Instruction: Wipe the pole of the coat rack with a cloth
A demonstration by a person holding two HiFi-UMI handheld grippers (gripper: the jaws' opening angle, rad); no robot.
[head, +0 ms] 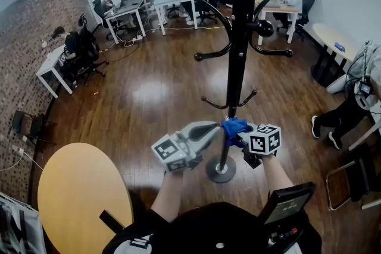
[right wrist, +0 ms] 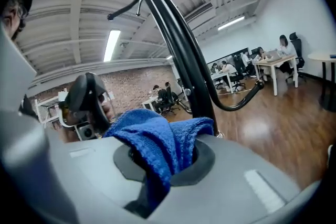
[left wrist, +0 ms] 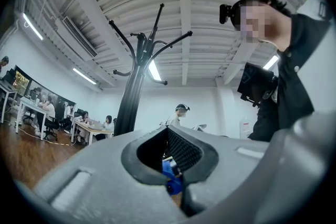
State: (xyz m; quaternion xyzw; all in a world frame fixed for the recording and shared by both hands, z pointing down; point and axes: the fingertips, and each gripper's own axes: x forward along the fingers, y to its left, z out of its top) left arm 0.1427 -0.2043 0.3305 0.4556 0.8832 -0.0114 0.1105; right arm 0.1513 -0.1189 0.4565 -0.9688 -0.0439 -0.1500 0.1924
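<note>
The black coat rack pole (head: 239, 38) rises from its round base (head: 221, 171) on the wood floor just in front of me. A blue cloth (head: 235, 128) is pressed against the lower pole, and my right gripper (head: 242, 138) is shut on it. In the right gripper view the cloth (right wrist: 152, 139) bulges out of the right gripper (right wrist: 168, 157), with the pole (right wrist: 184, 60) just behind it. My left gripper (head: 212, 131) hangs left of the pole, its tips close to the cloth, jaws together and holding nothing. Its own view shows the pole (left wrist: 131, 102) off to the left and a bit of cloth (left wrist: 170, 176) past the left gripper (left wrist: 170, 157).
Curved hooks (head: 211, 53) stick out from the pole above my hands. A round yellow table (head: 77, 193) stands at the lower left. A seated person's legs (head: 339, 119) and a chair (head: 351, 181) are on the right. Desks with people (head: 155, 0) line the far wall.
</note>
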